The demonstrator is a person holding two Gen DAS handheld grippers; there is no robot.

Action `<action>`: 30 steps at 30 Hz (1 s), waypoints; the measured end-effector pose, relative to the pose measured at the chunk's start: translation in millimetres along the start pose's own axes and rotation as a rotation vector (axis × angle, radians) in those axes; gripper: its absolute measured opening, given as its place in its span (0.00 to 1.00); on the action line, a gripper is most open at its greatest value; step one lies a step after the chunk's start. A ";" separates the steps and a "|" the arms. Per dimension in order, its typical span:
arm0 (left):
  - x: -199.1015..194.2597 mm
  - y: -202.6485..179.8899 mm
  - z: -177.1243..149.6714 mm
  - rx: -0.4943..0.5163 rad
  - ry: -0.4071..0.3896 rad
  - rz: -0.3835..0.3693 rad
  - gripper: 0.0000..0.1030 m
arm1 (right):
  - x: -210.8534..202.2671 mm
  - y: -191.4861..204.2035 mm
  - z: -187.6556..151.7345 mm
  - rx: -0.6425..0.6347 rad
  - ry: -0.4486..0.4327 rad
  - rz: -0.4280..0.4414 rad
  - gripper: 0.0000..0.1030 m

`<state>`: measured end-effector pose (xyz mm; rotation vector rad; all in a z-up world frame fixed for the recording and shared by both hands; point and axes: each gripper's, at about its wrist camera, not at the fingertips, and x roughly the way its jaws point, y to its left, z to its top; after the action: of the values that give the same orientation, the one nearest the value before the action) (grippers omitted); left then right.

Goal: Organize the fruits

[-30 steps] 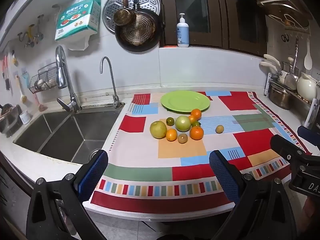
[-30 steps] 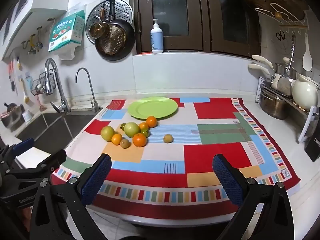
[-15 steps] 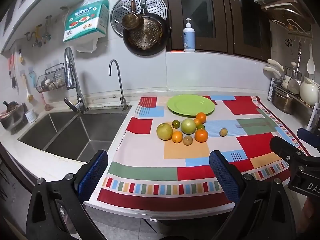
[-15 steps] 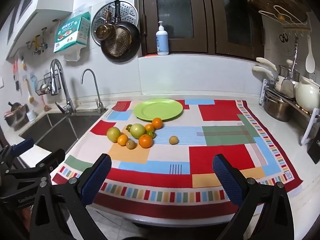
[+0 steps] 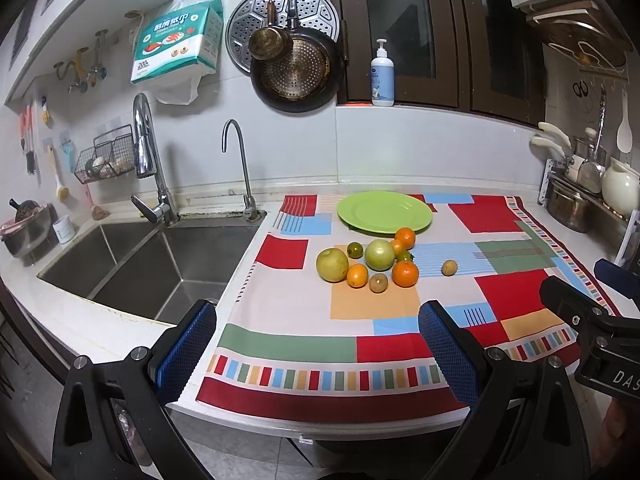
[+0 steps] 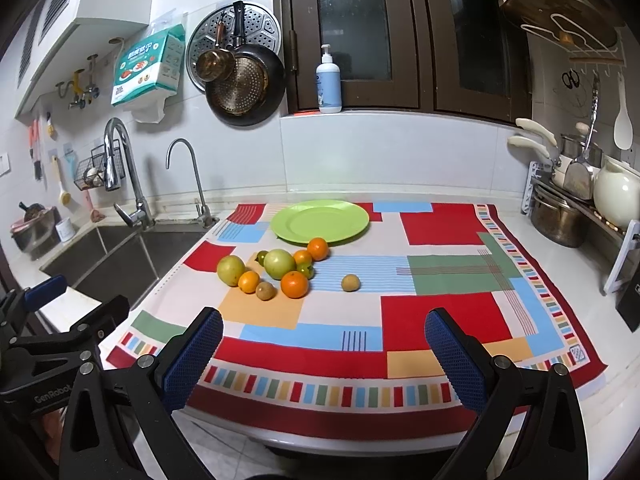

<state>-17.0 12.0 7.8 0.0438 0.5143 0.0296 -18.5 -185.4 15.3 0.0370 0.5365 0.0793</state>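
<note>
Blue-padded fingers (image 5: 187, 354) of the left gripper (image 5: 316, 356) were spread wide and empty, level above the desk's near edge. The right gripper (image 6: 324, 356) hovered likewise, fingers apart, holding nothing. Fruits (image 6: 280, 270) clustered on the patchwork cloth (image 6: 436, 316), just before the green plate (image 6: 320, 222).

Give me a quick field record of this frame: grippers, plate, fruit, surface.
left gripper: open, empty, hovering at the near counter edge
right gripper: open, empty, hovering at the near edge
green plate: empty, at the back of the patchwork cloth
fruit cluster: on the cloth, in front of the plate, none on it
lone small brown fruit: apart, right of the cluster
sink: left of the cloth
</note>
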 end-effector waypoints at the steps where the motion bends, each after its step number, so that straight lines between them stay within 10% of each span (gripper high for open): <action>1: 0.1 0.2 0.2 0.000 0.001 -0.001 1.00 | -0.2 0.4 0.3 -0.001 -0.001 0.001 0.99; 30: 4.7 -7.6 4.7 0.010 -0.001 -0.003 1.00 | 3.0 -3.6 5.6 -0.004 -0.015 0.017 0.99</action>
<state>-10.5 4.4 9.2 0.0530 0.5139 0.0238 -12.8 -188.7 18.4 0.0387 0.5206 0.0967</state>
